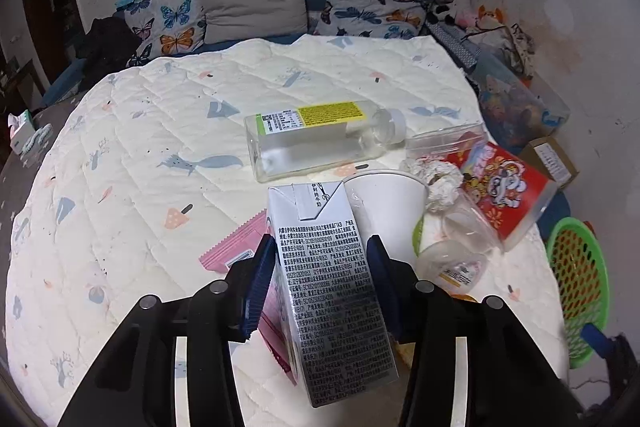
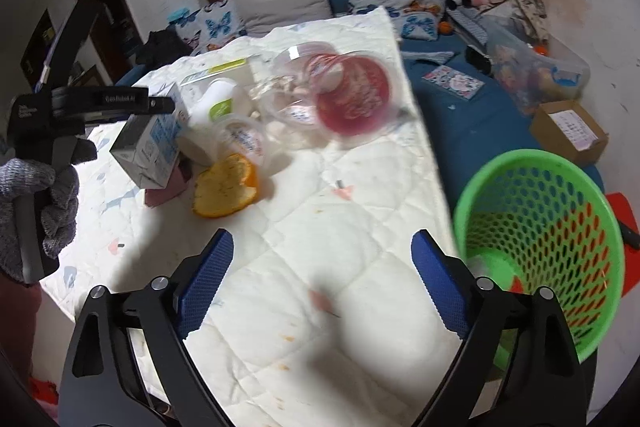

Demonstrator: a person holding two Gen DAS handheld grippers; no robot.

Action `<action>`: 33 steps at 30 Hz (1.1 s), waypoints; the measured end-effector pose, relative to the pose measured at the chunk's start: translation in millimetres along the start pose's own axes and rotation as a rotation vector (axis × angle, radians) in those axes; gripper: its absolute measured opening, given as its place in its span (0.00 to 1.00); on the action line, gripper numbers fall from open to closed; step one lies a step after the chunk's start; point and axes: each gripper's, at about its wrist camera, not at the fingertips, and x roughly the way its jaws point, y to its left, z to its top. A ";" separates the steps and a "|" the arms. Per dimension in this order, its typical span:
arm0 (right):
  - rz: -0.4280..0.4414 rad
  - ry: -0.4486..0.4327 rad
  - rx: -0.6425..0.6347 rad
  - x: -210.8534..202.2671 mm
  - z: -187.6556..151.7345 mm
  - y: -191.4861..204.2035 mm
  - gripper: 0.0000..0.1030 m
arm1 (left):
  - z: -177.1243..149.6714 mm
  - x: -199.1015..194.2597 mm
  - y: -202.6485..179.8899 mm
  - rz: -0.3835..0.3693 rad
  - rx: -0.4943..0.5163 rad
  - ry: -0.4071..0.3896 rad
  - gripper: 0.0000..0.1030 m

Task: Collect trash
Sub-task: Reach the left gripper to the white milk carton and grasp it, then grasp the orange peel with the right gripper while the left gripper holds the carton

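**Carton caught, basket waiting at the bed's edge**

The left tool [image 1: 322, 263] is clenched on a silver milk carton [image 1: 332, 291], its blue pads pressing the carton's two printed sides while the base sits low over the quilted bed cover [image 1: 160, 107]. From the right wrist view, a gloved hand [image 2: 44, 195] carries that tool, and the carton is tilted. The right tool [image 2: 322, 263] stands released, with nothing between its pads, hovering over bare quilt.

Just past the carton lie a pink wrapper [image 1: 236, 247], a white paper cup [image 1: 390, 203], crumpled tissue [image 1: 436, 183], clear plastic tubs [image 1: 464, 231], a red snack packet [image 1: 504, 191] and, farther out, a clear bottle [image 1: 320, 139]. An orange peel [image 2: 226, 189] sits beside the carton. The green mesh basket [image 2: 540, 247] stands off the bed's right edge, well apart from the carton.

The grip looks narrow and high on a slick box, so I judge it could twist or slip on the way across. A careless swing could also knock the cup.
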 end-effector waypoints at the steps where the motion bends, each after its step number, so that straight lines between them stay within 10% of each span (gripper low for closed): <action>1: 0.006 0.003 -0.009 2.5 0.3 4.3 0.85 | -0.6 -3.2 1.0 -0.006 -0.001 -0.005 0.44; 33: -0.004 0.140 -0.234 127.8 27.1 83.6 0.83 | -12.5 -62.6 50.1 -0.154 -0.039 -0.061 0.42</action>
